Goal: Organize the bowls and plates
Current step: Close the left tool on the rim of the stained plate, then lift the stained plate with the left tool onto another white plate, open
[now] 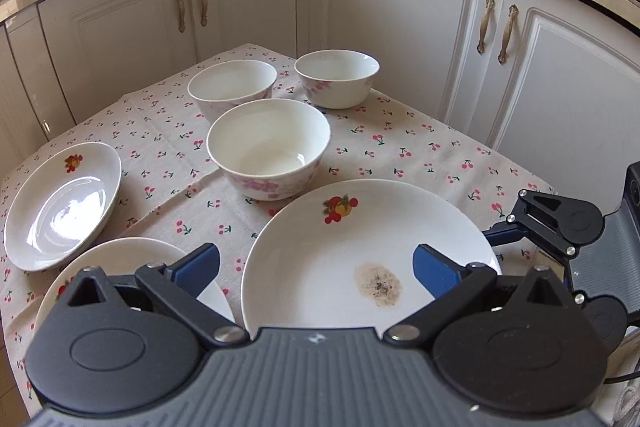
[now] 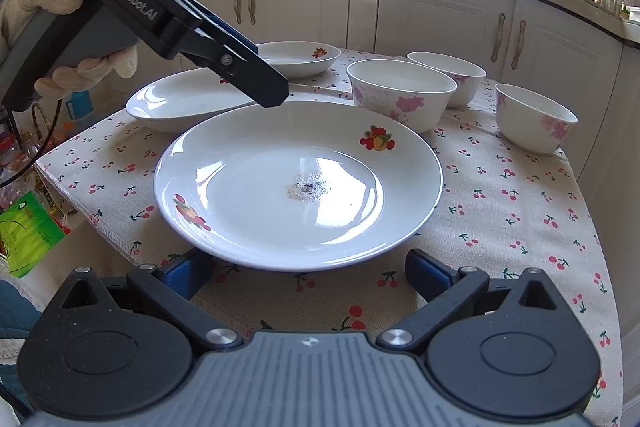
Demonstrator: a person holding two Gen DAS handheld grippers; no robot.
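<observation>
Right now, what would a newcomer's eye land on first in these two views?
The large plate with fruit motifs sits nearest both grippers, a brownish speckled stain at its centre. Behind it three bowls with pink flowers stand apart on the cherry-print tablecloth, with two smaller plates to the left. The left gripper, held in a gloved hand, hovers over the big plate's far rim.

"GenRobot.AI" and "DAS" on the black left claw (image 2: 276,95) body.
</observation>
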